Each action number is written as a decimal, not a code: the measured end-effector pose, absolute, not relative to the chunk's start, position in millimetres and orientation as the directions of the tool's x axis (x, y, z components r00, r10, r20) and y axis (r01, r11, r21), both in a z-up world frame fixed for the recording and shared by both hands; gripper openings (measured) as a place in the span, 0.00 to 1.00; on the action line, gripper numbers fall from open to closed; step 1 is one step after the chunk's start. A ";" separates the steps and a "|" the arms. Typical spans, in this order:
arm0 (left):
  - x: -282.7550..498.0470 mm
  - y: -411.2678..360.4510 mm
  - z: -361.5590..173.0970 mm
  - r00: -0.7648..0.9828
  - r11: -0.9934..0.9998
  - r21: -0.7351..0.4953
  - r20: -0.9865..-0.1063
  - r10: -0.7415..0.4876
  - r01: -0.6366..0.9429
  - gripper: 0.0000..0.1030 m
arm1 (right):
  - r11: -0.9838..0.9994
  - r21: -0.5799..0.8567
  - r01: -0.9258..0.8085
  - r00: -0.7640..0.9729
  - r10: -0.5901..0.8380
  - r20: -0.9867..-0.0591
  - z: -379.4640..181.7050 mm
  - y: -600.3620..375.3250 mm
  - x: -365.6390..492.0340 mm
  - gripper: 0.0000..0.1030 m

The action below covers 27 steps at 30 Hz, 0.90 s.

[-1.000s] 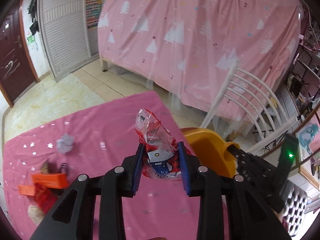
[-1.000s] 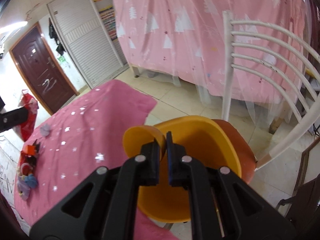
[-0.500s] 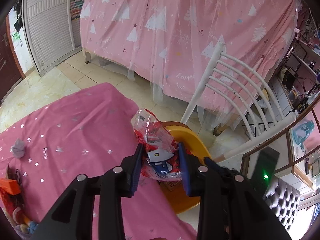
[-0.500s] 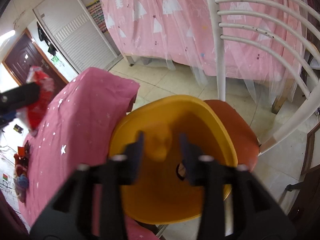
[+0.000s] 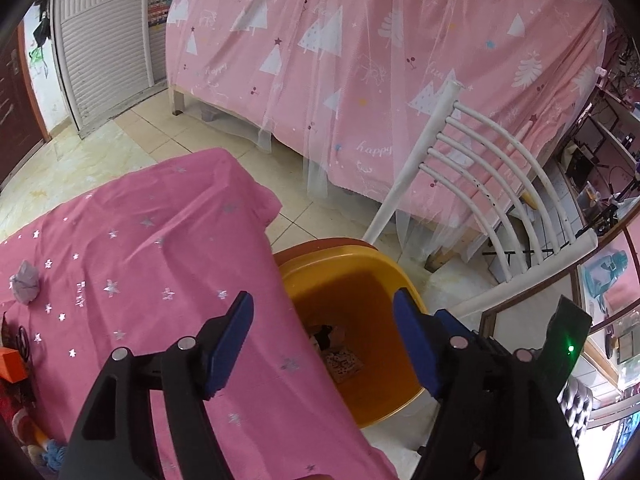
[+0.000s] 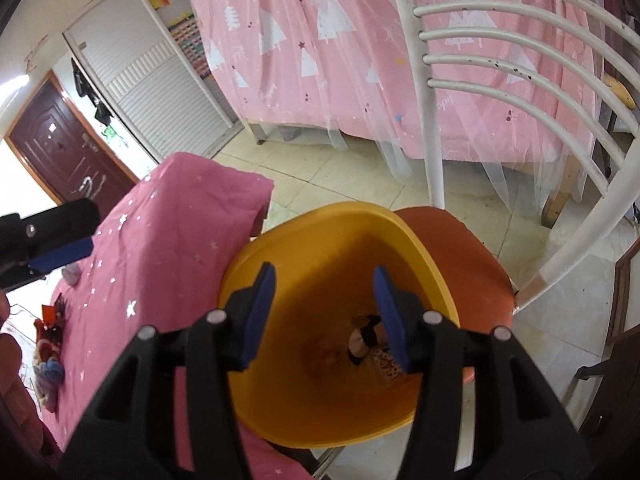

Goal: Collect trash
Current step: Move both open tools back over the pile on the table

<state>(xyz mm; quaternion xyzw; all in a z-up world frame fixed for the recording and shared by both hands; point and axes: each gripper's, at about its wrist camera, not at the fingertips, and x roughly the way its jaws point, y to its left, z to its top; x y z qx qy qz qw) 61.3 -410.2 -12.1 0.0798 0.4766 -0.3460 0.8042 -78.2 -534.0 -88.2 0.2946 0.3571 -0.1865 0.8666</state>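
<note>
While both jaws stand apart with nothing between them, the left hand-held gripper (image 5: 322, 344) hangs over the edge where the pink star-printed tabletop (image 5: 132, 264) meets the yellow bin (image 5: 404, 284); its jaws have just been opening. The right hand-held gripper (image 6: 324, 312) points down into the same bin (image 6: 328, 216), likewise spread and empty, its jaws having opened within the last second. At the bottom of the bin lie a few pieces of trash (image 6: 366, 340), among them a dark scrap and a patterned wrapper (image 5: 344, 362). The bin sits on the orange seat of a white chair (image 6: 436, 120), just beside the tabletop. Further trash remains on the tabletop: a crumpled grey wad (image 5: 25, 282) and a cluster of red and orange bits (image 6: 48, 344) near its far left edge.
</note>
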 end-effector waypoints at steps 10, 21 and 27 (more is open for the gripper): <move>67.1 -366.4 10.3 0.325 0.758 -0.238 -0.796 -0.510 0.607 0.65 | 0.806 0.341 0.484 0.706 -0.129 -0.697 -61.5 -502.8 -77.3 0.47; 73.1 -285.6 36.0 0.404 0.785 -0.207 -0.764 -0.503 0.584 0.72 | 0.867 0.320 0.382 0.741 -0.081 -0.666 -34.9 -448.7 -61.8 0.54; 83.9 -225.9 42.6 0.464 0.814 -0.153 -0.757 -0.461 0.560 0.73 | 0.897 0.301 0.323 0.748 -0.046 -0.663 -24.8 -416.0 -44.6 0.54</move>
